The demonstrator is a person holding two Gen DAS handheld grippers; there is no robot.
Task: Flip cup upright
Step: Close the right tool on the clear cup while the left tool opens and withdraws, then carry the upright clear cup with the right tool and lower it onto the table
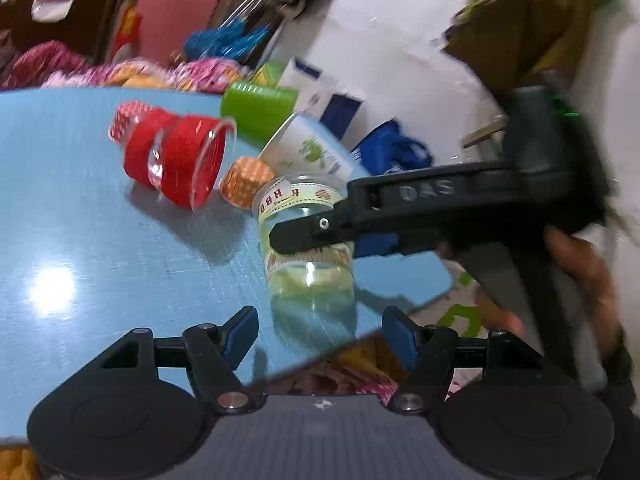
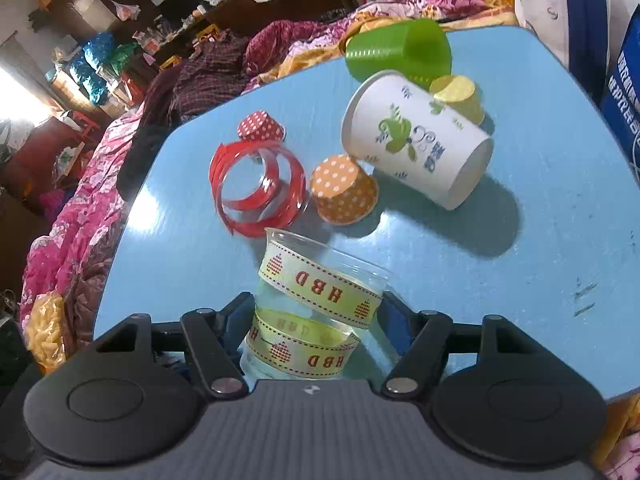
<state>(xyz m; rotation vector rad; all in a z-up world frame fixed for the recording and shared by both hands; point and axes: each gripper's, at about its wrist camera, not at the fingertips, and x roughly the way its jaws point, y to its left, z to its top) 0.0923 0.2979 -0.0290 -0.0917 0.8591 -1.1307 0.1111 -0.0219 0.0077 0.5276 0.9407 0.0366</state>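
The blue table (image 2: 500, 280) is crowded with cups. A white paper cup (image 2: 416, 136) with a green print lies on its side, its mouth facing the near right. Behind it a green plastic cup (image 2: 396, 54) also lies tipped over, and a small yellow cup (image 2: 458, 96) sits just beside the white one. An orange dotted paper cup (image 2: 344, 190) stands mouth down, touching the white cup's side, and a red dotted paper cup (image 2: 261, 126) stands mouth down farther back. A clear cup with red bands (image 2: 258, 188) lies on its side just left of the orange one, its mouth turned toward the right wrist camera. Beyond the table's far edge lie heaps of pink patterned cloth (image 2: 72, 216).

The clear cup with the yellow HBD ribbons (image 2: 316, 304) is at the near edge of the table, mouth uppermost and slightly tilted. The right gripper (image 2: 318, 316) has its two fingers closed against the cup's sides, one on each side. In the left wrist view this cup (image 1: 308, 248) stands on its base on the table (image 1: 80, 220) with the right gripper (image 1: 304, 232) clamped across its middle. The left gripper (image 1: 320, 336) hangs near the cup with its fingers spread wide, holding nothing
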